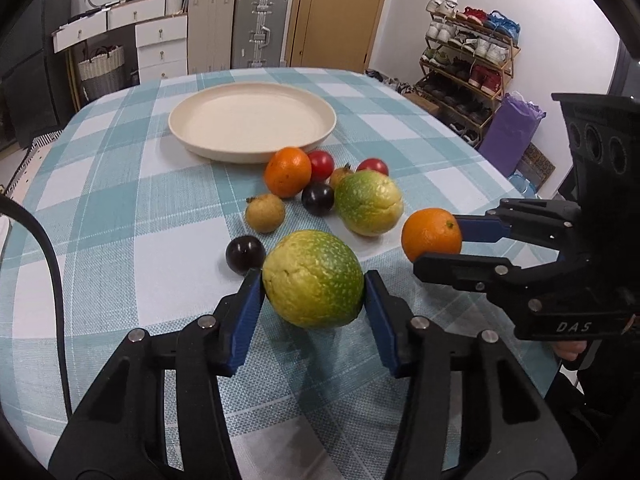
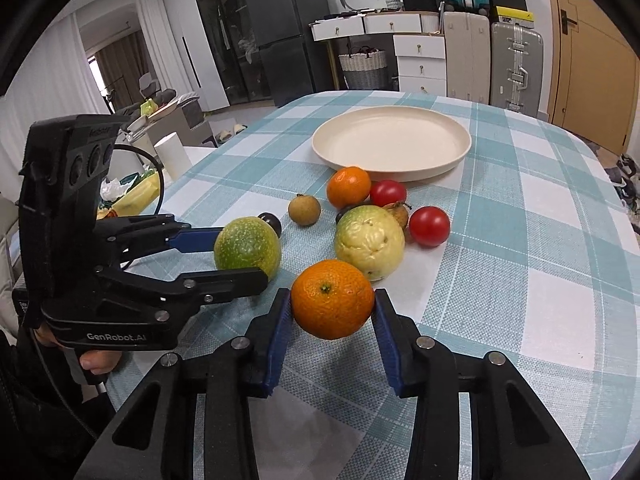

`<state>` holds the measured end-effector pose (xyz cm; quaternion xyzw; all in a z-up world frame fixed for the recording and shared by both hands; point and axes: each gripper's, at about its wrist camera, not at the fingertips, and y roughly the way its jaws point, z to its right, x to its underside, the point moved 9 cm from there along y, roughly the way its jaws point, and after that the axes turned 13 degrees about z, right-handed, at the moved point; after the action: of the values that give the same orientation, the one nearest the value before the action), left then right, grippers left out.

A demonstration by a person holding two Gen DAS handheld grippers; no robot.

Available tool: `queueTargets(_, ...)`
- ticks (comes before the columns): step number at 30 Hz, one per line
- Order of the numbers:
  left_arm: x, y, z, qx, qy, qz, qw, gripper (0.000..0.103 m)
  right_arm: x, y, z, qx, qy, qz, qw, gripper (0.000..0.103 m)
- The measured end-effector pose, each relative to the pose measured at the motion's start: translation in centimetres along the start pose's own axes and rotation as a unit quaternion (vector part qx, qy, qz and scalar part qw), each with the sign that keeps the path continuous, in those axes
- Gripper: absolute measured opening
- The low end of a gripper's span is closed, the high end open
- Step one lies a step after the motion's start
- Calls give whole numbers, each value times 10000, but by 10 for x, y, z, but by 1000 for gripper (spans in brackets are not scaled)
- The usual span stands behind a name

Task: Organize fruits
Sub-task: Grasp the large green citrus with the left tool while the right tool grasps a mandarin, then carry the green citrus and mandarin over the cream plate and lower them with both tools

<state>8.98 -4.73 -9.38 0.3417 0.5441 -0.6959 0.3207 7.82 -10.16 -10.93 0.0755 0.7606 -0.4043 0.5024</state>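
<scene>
Blue pads of my left tool (image 1: 313, 286) press both flanks of a green-yellow fruit (image 1: 313, 278), so I count it held; it sits near me on the checked surface (image 1: 120, 208). My right tool (image 2: 333, 300) is clamped on an orange (image 2: 333, 299), pads touching each side at its widest part. Whether either fruit is lifted clear of the cloth, I cannot tell.

Why this hold: both tools come in slanting downward and grip across the middle, which should keep round fruit from rolling out. I take the two nearest pieces first, I judge, so the rest need not be disturbed.

Remaining pile sits between me and the plate (image 1: 176, 120): a second orange (image 1: 288, 172), a second green fruit (image 1: 368, 203), two red ones (image 1: 321, 164), two dark ones (image 1: 245, 254), a brown one (image 1: 265, 213), closely bunched, several touching.

Room: the plate is empty, its near rim just beside the pile. Open cloth lies left and right of the pile, so a path around either side looks free. My two tools are near each other; carrying both at once risks a knock. Surface edges are well apart from the fruit.
</scene>
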Motion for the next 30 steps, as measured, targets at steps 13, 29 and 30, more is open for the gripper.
queueTargets(13,-50,-33,-5,-243,-2,694,9973,48,-36,-20,10,275,26,431,9987,41)
queueTargets(29,-89,-31,-12,-255,-99,1072,9939,48,-79,-27,15,424,-11,788,9960,41)
queueTargets(30,-92,-29,-15,-279,-110,1086,9936,48,-80,-24,17,425,1,784,9960,41)
